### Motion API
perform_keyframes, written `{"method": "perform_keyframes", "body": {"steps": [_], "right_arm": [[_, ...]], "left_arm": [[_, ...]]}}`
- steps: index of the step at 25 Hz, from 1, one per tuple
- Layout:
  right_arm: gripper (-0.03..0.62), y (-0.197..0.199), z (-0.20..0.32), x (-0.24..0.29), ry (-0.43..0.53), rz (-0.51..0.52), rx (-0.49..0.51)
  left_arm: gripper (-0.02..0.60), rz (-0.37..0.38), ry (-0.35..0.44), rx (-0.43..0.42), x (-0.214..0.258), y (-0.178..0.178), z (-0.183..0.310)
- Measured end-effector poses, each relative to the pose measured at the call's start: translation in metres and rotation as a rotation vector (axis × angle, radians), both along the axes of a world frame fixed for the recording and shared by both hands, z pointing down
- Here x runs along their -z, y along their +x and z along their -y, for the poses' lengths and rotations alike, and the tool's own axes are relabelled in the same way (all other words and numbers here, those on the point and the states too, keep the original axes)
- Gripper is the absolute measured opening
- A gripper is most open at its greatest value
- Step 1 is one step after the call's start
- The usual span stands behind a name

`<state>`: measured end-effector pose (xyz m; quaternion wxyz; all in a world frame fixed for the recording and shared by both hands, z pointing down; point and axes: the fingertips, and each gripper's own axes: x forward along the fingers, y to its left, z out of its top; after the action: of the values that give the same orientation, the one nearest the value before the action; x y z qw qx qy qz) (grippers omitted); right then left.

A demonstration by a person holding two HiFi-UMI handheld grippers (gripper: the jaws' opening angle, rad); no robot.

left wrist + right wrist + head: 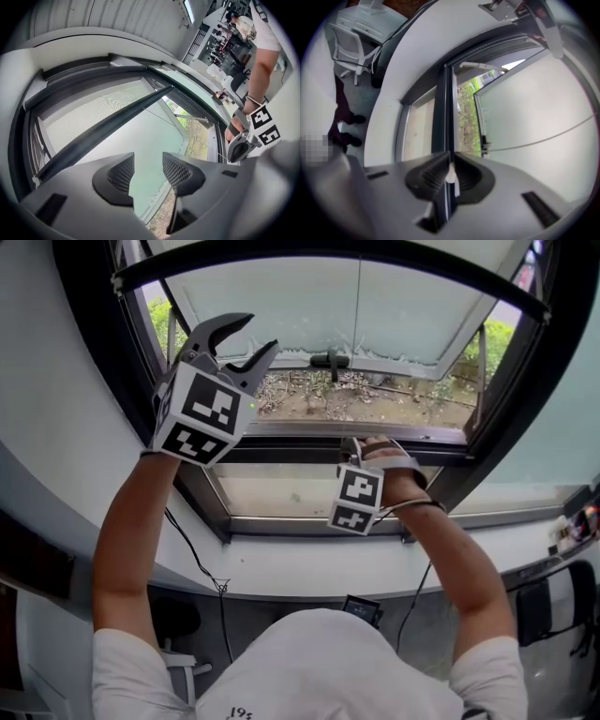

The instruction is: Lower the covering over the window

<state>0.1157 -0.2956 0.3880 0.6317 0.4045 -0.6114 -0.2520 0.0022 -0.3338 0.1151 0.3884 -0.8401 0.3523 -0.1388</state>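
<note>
Up at the window's top left corner, the left claw (258, 334) is raised by a bare forearm, well clear of the frame. Its jaws stand apart, and the left gripper view shows only glass and mesh between its netted pads (178, 169). Nothing is held there.

Low at the middle of the dark window frame (281, 452), just above the white sill (309, 570), the person's right hand (394, 470) holds the other tool. The right claw (450, 164) is closed on a small white tab (450, 176), pinched between the two ridged pads. A thin cord (543, 140) runs across the pale pane (534, 93) beyond it.

The covering (89, 110) is a fine grey mesh screen that hangs only over the upper part of the opening. Its dark bottom bar (108, 129) runs straight across the window, high up and far from the sill. Below the bar, the frosted glass sash (375, 315) is swung outward. Bare ground with twigs and green plants (375, 395) shows through the gap under it.
</note>
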Motion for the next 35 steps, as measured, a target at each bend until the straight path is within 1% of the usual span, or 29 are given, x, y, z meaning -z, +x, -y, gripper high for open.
{"method": "perform_keyframes", "body": {"steps": [3, 9, 12, 16, 19, 23, 27, 30, 32, 35], "right_arm": [[0.044, 0.001, -0.001, -0.005, -0.017, -0.010, -0.006], [0.044, 0.004, -0.002, -0.016, -0.032, -0.026, -0.013], [0.046, 0.002, -0.003, -0.020, -0.034, -0.029, -0.014], [0.046, 0.000, -0.004, -0.023, -0.034, -0.039, -0.018], [0.046, -0.001, -0.006, -0.030, -0.048, -0.038, -0.020], [0.046, -0.003, -0.011, -0.044, -0.078, -0.024, -0.024], [0.046, -0.007, -0.018, -0.063, -0.110, -0.012, -0.025], [0.046, -0.009, -0.021, -0.072, -0.126, 0.006, -0.029], [0.046, -0.009, -0.021, -0.074, -0.132, 0.014, -0.030], [0.046, -0.009, -0.021, -0.075, -0.135, 0.018, -0.027]], "left_arm": [[0.184, 0.024, 0.015, 0.024, 0.003, -0.001, 0.005], [0.184, 0.032, 0.058, 0.041, 0.016, 0.000, 0.008], [0.189, 0.055, 0.099, 0.058, 0.027, 0.001, 0.011], [0.196, 0.081, 0.134, 0.080, 0.040, 0.002, 0.017], [0.203, 0.114, 0.155, 0.100, 0.043, 0.003, 0.024], [0.206, 0.139, 0.173, 0.100, 0.042, 0.009, 0.031], [0.215, 0.208, 0.194, 0.118, 0.032, 0.017, 0.040], [0.225, 0.261, 0.185, 0.121, 0.020, 0.024, 0.046], [0.230, 0.288, 0.183, 0.121, 0.014, 0.028, 0.050], [0.230, 0.317, 0.206, 0.135, 0.012, 0.030, 0.053]]}}
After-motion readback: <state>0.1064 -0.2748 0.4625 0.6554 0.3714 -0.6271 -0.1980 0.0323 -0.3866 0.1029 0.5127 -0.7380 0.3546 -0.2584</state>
